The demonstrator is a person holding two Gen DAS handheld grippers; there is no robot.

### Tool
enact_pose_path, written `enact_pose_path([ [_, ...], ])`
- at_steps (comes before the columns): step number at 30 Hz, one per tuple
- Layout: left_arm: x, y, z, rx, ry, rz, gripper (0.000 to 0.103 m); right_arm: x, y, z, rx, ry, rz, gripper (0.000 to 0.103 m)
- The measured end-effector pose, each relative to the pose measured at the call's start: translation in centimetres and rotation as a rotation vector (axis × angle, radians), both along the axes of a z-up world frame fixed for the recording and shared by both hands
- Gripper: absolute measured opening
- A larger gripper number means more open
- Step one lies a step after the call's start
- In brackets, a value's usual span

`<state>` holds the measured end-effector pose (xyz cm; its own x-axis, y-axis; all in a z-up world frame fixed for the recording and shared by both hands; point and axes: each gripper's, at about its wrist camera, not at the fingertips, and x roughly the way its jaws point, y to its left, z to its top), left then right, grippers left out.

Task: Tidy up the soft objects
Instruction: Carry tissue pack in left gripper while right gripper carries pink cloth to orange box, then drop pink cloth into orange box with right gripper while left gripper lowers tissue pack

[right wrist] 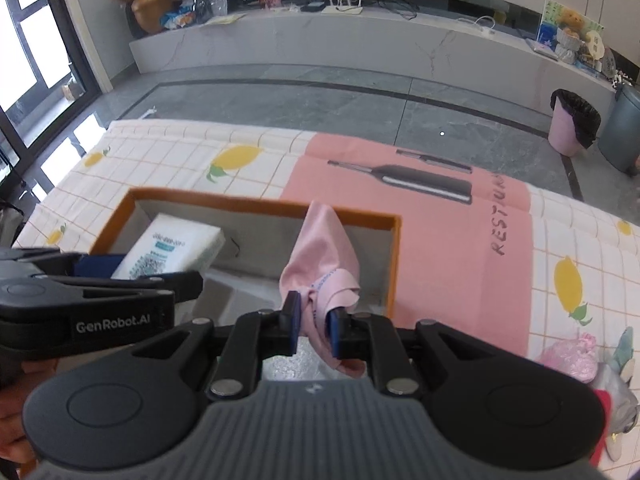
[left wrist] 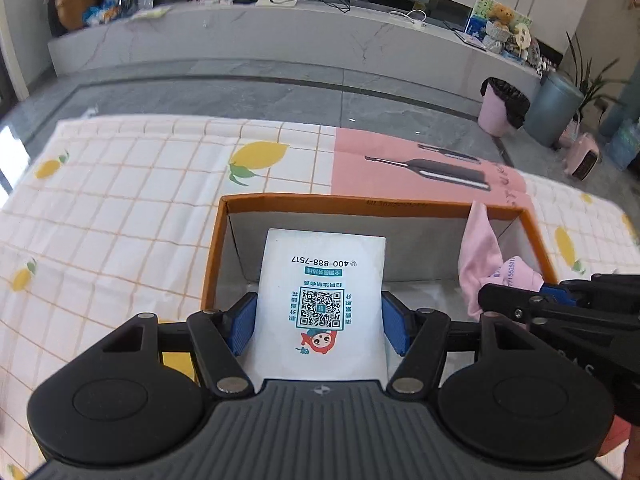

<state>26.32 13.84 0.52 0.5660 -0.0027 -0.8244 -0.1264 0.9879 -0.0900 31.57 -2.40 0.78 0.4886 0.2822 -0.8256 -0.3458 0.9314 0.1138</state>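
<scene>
Left gripper (left wrist: 320, 320) has the white packet (left wrist: 322, 304) sitting between its 2 blue pads (left wrist: 243, 326), jaws spread wide to the packet's width and touching or just beside its side edges; can't confirm real squeeze, but it reads as clamped on the packet. Packet is a flat white pouch with a QR code, a phone number and a red cartoon figure, printed upside down in the left wrist view, far end pointing into the orange box (left wrist: 400, 202). From the right wrist view the packet (right wrist: 170, 248) is tilted, far end up, over the left half of the box interior. Right gripper (right wrist: 314, 326) is nearly closed, jaws pinching a bunched pink cloth (right wrist: 324, 256); cloth fills the gap, a peak standing up above the pads and a small tail hanging below them. Cloth sits over the right half of the box (right wrist: 394, 264), near its right wall; in the left view the same cloth (left wrist: 482, 256) pokes above the far rim at the right corner. Both grippers are held side by side at the box's near edge, pointing forward and angled down into it, right gripper (left wrist: 532, 300) entering the left view from the right. Box stands on a lemon-print tablecloth (left wrist: 120, 200), partly on a pink mat (right wrist: 440, 240) with a bottle graphic.
</scene>
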Motion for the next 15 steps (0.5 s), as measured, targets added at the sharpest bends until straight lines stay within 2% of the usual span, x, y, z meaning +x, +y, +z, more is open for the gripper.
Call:
enact_pose_path([
  [5, -0.2, -1.0, -0.3, 0.075, -0.013, -0.015, 0.082, -0.2, 0.5, -0.7, -0.023, -0.002, 0.006, 0.012],
  [9, -0.5, -1.3, -0.4, 0.095, -0.029, -0.03, 0.084, 0.0, 0.3, -0.7, -0.018, 0.005, -0.006, 0.012],
  [15, -0.8, 0.2, 0.5, -0.01, -0.087, 0.029, 0.091, -0.1, 0.2, -0.7, -0.015, 0.007, -0.015, 0.012],
])
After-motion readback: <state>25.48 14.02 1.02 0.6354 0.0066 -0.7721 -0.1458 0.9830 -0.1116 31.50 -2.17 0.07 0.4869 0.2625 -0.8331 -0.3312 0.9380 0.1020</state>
